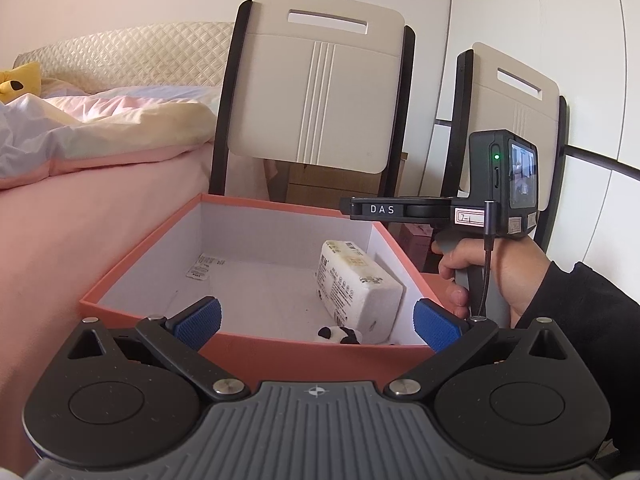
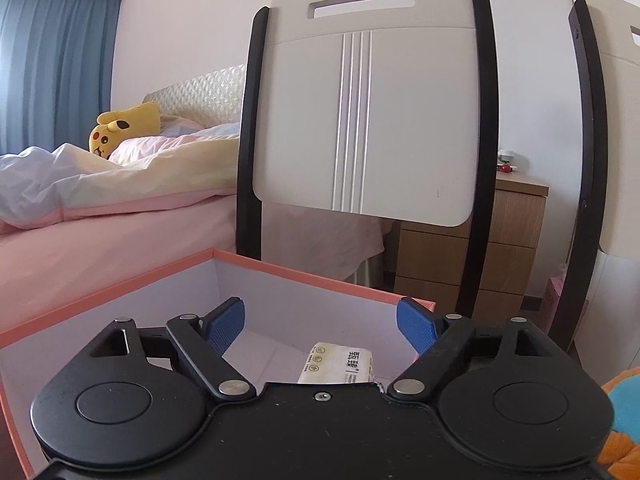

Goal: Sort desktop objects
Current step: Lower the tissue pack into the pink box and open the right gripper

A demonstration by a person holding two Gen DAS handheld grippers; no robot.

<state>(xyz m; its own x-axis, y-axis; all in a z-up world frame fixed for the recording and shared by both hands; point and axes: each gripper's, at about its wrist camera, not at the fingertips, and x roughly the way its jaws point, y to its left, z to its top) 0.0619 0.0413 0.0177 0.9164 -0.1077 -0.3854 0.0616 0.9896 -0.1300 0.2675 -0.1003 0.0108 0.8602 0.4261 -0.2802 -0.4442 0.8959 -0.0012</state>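
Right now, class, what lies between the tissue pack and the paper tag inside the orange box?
Nothing: in the left wrist view, only bare white box floor separates the tissue pack and the paper tag.

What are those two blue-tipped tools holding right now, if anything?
Nothing. The left tool and right tool are both open and empty above the orange cardboard box, where the white wrapped tissue pack lies untouched.

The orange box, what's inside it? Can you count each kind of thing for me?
Inside the orange box:
Tissue pack: 1
Panda toy: 1
White label stuck on the inner wall: 1
Total: 3

Both pairs of fingers are open and empty.
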